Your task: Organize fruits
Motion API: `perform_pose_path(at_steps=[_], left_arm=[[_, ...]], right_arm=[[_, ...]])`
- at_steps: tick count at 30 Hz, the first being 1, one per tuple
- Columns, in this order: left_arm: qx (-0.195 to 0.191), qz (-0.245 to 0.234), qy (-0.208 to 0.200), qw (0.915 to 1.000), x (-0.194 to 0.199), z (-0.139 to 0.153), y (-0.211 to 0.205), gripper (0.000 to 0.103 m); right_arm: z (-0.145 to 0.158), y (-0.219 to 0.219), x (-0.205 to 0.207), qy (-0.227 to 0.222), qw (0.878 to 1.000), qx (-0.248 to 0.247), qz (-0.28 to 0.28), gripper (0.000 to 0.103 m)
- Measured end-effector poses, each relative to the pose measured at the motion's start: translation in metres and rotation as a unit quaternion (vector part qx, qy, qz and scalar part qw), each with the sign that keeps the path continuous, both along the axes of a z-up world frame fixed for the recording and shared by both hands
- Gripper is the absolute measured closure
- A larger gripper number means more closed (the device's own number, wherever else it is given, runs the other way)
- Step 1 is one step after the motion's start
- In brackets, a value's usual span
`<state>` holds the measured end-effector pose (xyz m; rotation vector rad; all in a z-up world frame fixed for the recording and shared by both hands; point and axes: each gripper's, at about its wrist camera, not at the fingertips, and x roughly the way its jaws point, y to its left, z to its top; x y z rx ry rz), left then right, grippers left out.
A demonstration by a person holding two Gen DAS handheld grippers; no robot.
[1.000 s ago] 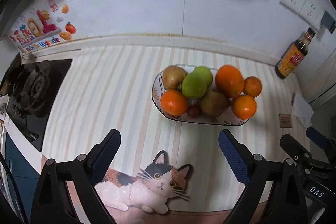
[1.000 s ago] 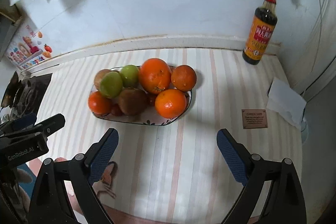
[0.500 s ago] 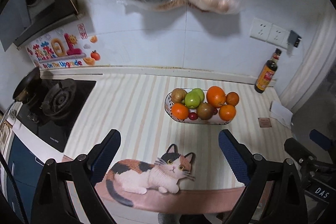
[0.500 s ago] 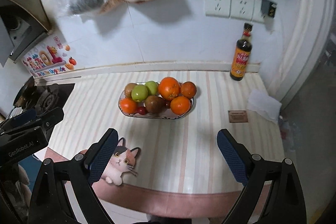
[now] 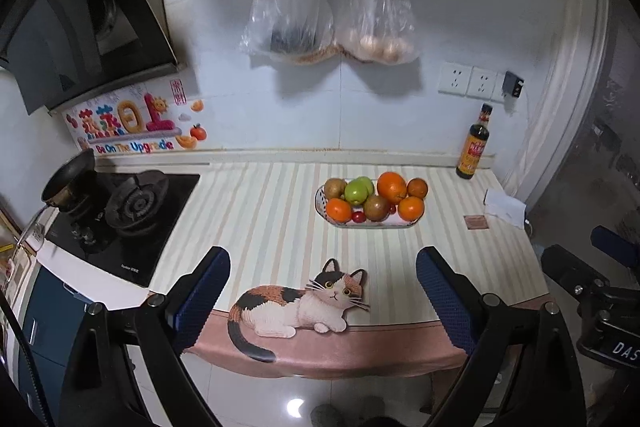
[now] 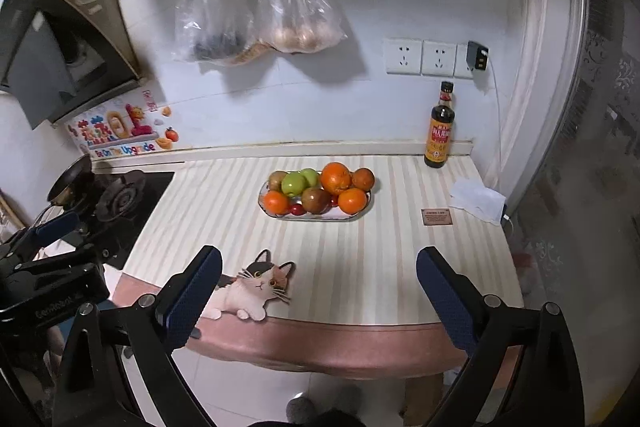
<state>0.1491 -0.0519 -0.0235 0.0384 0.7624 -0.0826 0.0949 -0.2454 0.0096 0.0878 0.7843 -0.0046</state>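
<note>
Sticker (image 5: 132,131) reads "Be On The Upgrade"; left claw (image 5: 322,297) and right claw (image 6: 318,295) both spread, empty.

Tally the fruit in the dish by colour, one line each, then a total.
Orange: 4
Green: 2
Brown: 2
Small red: at least 2, partly hidden
Total: at least 10 in the dish

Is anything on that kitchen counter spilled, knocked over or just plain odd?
Nothing stands out. The fruit sits piled in its dish, none of it loose on the striped counter. The sauce bottle stands upright by the wall. Only the crumpled white paper near the right edge looks untidy.
</note>
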Motion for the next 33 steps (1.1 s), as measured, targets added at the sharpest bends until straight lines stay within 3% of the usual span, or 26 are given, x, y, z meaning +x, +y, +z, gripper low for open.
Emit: perform_pose_path(at_steps=[7, 14, 16, 33], left_arm=[[-0.005, 0.01, -0.006, 0.9999, -0.021, 0.008, -0.003, 0.008], [-0.007, 0.02, -0.006, 0.9998, -0.013, 0.004, -0.007, 0.008], [-0.004, 0.02, -0.003, 0.9998, -0.005, 0.001, -0.01, 0.0], [0.021, 0.057, 0.019, 0.998, 0.088, -0.026, -0.011, 0.0]], right_arm=[[0.011, -0.005, -0.023, -0.007, 1.0, 0.009, 0.01, 0.003], [0.002, -0.016, -0.012, 0.001, 1.0, 0.017, 0.013, 0.003], [-0.003, -0.018, -0.003, 0.005, 1.0, 0.02, 0.014, 0.003], [-0.036, -0.027, 0.105, 0.032, 0.999, 0.0, 0.001, 0.003]])
